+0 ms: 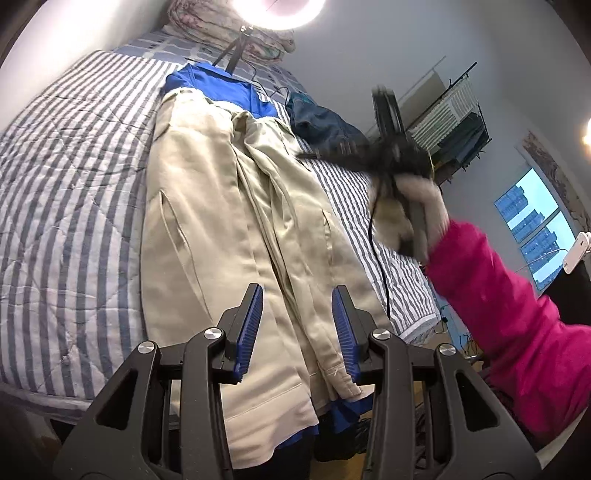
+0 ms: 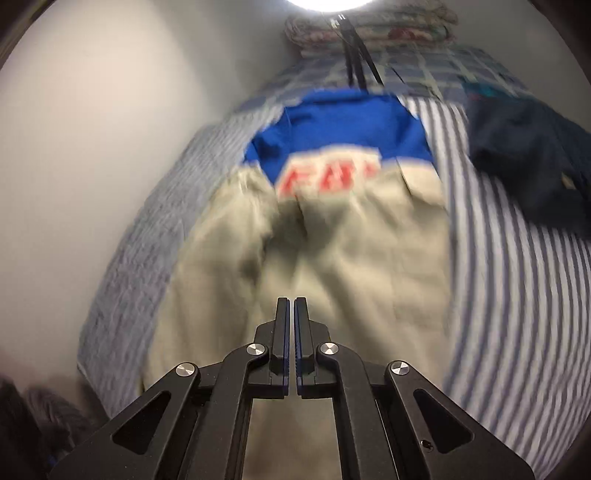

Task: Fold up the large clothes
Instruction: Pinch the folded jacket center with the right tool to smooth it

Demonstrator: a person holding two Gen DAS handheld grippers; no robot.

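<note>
A large beige jacket (image 1: 207, 206) with a blue top part (image 1: 221, 88) lies lengthwise on the striped bed cover (image 1: 66, 177); its hem hangs over the near edge. My left gripper (image 1: 298, 291) hovers over the hem end with its blue pads apart and nothing pressed between them. In the right wrist view the jacket (image 2: 332, 258) is blurred and a white patch with red letters (image 2: 328, 173) sits below the blue yoke. My right gripper (image 2: 291, 301) is above the jacket's middle, its jaws shut with nothing between them. A hand (image 1: 424, 210) in a pink sleeve (image 1: 498, 306) carries it, blurred.
A dark blue garment (image 1: 325, 125) lies crumpled on the bed to the right of the jacket. A ring light on a tripod (image 1: 232, 55) and a folded quilt (image 1: 229, 26) stand at the head. A black cable (image 1: 380, 266) hangs from the right hand. A rack (image 1: 454, 122) and a window (image 1: 535, 221) are beyond the bed.
</note>
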